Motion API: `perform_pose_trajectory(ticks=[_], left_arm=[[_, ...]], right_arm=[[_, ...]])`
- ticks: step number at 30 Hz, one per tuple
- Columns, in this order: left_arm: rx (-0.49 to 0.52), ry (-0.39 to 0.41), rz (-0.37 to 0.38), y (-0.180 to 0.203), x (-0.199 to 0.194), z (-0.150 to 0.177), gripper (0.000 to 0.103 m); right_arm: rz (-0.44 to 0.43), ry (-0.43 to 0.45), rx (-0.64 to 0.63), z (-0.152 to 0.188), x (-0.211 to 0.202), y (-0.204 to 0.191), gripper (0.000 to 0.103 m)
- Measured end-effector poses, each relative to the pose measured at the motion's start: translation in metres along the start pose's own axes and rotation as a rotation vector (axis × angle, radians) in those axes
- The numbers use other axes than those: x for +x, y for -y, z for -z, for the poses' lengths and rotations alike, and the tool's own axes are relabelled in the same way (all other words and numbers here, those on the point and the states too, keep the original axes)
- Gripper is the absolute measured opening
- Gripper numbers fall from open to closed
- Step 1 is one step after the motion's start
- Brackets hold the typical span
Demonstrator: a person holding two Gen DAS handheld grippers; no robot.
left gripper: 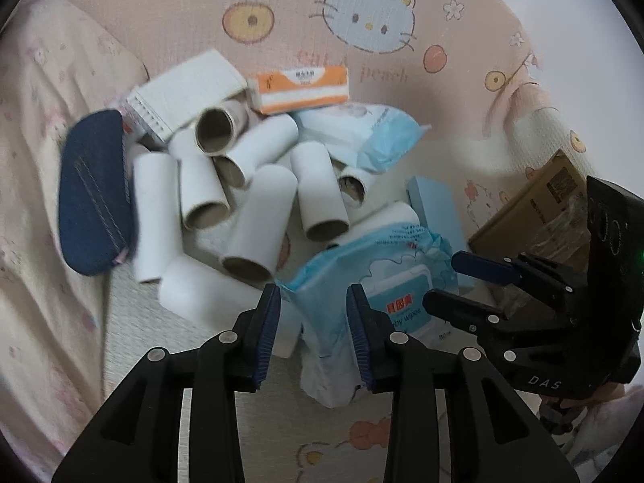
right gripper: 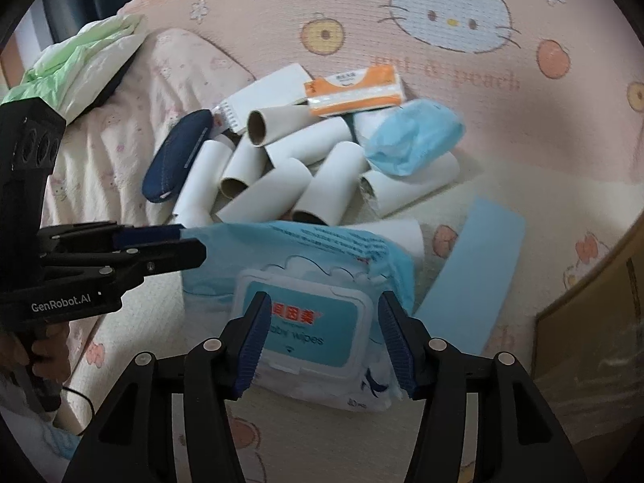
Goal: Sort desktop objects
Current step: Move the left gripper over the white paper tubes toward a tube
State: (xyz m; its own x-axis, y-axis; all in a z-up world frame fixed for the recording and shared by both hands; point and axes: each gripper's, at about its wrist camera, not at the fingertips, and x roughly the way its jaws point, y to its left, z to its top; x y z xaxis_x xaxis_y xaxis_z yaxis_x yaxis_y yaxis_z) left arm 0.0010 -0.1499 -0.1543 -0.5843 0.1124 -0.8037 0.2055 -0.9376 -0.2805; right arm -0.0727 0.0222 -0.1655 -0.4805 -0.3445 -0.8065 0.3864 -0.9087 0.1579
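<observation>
Here wipes pack [right gripper: 306,318] between right tongs [right gripper: 326,342], parted; left tongs [left gripper: 314,334] parted at its corner

We are finding the soft blue-and-white pack of baby wipes [right gripper: 314,314] lying nearest, on the pink cartoon-print mat [right gripper: 402,129]. Behind it, a heap of white cardboard tubes [right gripper: 281,177] is lying criss-crossed. Left of the heap, touching it, a dark blue fabric pouch [right gripper: 177,153] is sitting. At the heap's far edge a white ring-bound notepad [right gripper: 265,96] is lying, with an orange-and-white carton [right gripper: 354,92] just to its right. A crumpled pale blue plastic pack [right gripper: 414,141] is resting on the heap's right side. A flat light blue box [right gripper: 475,269] is lying right of the wipes, and a brown cardboard box [right gripper: 583,322] farther right.
</observation>
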Motion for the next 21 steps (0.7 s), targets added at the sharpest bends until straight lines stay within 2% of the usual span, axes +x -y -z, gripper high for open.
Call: perform_pose_trajectory(ticks=[3, 9, 11, 16, 21], left_arm=[[-0.045, 0.016, -0.008, -0.012, -0.005, -0.002, 0.047], [-0.163, 0.023, -0.033, -0.047, -0.01, -0.003, 0.048], [-0.215, 0.018, -0.021, -0.058, -0.009, -0.001, 0.048], [-0.425, -0.009, 0.061, -0.083, 0.006, 0.011, 0.048], [-0.56, -0.003, 0.073, -0.094, 0.024, 0.02, 0.048]], right_arm=[[-0.027, 0.002, -0.014, -0.008, 0.0, -0.006, 0.059], [-0.021, 0.018, -0.106, -0.029, 0.009, -0.028, 0.062], [-0.03, 0.028, -0.154, -0.035, 0.013, -0.039, 0.062], [-0.066, 0.012, -0.228, -0.042, 0.031, -0.064, 0.062], [-0.113, -0.004, -0.261, -0.042, 0.045, -0.078, 0.062]])
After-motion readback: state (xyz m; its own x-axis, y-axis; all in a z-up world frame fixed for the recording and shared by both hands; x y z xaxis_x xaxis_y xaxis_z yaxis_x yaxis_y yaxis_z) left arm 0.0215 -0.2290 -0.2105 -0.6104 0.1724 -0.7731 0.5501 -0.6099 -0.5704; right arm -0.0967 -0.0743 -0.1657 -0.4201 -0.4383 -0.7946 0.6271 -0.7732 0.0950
